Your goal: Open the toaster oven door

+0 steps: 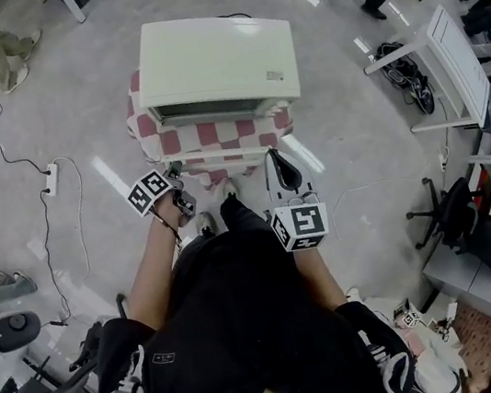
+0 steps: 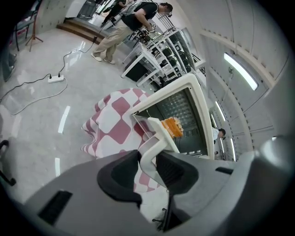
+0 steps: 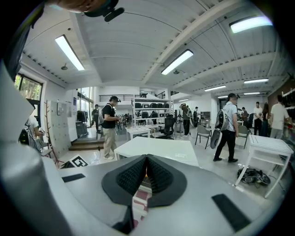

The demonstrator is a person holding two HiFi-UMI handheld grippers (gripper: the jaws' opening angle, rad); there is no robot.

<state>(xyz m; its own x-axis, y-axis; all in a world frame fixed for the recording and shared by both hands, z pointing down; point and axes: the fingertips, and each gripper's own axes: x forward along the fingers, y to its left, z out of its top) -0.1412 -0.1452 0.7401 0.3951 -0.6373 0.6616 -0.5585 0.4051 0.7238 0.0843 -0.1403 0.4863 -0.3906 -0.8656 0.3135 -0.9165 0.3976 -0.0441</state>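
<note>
While left tongs (image 2: 148, 160) clamp door handle (image 2: 160, 137) of toaster oven (image 1: 214, 61), right tongs (image 3: 146, 166) closed, empty.

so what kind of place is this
Likely an open-plan lab or workshop: white work tables, stocked shelves along the back, strip lights overhead, and a power strip lying on the floor.

You have the cream-white toaster oven (image 1: 214, 61) on a checked cloth (image 2: 110, 124), its glass door (image 2: 142, 123) swung down open, white handle (image 2: 159, 133) along the outer edge
</note>
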